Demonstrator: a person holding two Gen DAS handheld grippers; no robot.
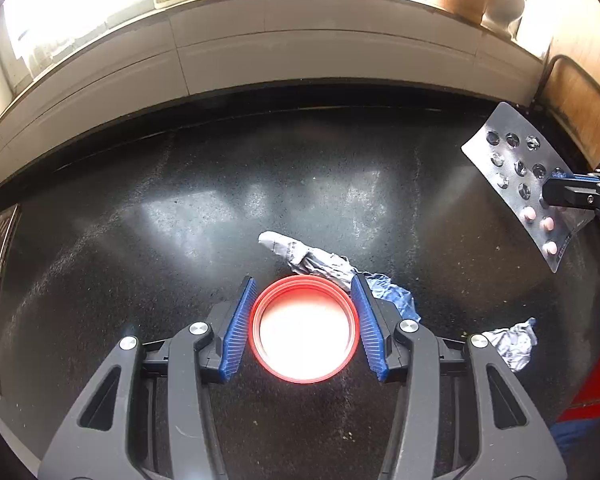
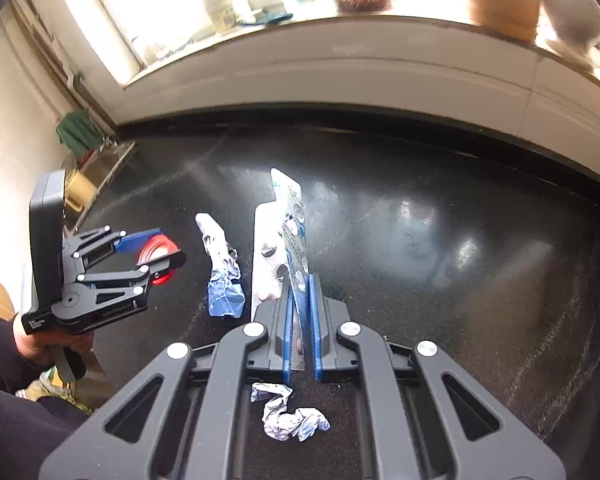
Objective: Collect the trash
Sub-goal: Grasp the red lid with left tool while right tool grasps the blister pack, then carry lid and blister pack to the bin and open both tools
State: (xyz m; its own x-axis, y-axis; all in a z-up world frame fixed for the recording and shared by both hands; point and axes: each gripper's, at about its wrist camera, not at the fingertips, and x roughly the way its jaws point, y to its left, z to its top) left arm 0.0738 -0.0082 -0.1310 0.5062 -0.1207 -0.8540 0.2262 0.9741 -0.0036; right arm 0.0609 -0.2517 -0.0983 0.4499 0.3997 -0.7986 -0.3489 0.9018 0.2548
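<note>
The dark speckled tabletop (image 1: 188, 184) runs back to a white tiled wall, with a bright sill (image 2: 340, 20) of jars and bowls above it at the far side. Judging by what lies here, the trash collecting is partly under way: two pieces are in hand and lifted clear of the surface, while at least two more are left lying, and no bin shows in either view, so where the held pieces should go cannot be told. The left gripper (image 1: 304, 320), held by a hand (image 2: 40, 344) in a dark sleeve, has its jaws part-way open and pressed on either side of a red lid (image 1: 304, 328), which sits between the blue pads with its open side toward the camera. The right gripper (image 2: 302, 320) has its jaws closed tight on a silver blister pack (image 1: 528, 184); the pack stands edge-on between the pads in the right wrist view, and a few pink pills remain in it at its near end. Still on the tabletop are a long crumpled silver-and-blue wrapper (image 2: 222, 268), lying in the middle between the two grippers, and a smaller crumpled foil scrap (image 2: 288, 416) near the right gripper, just below its jaws in that view.
</note>
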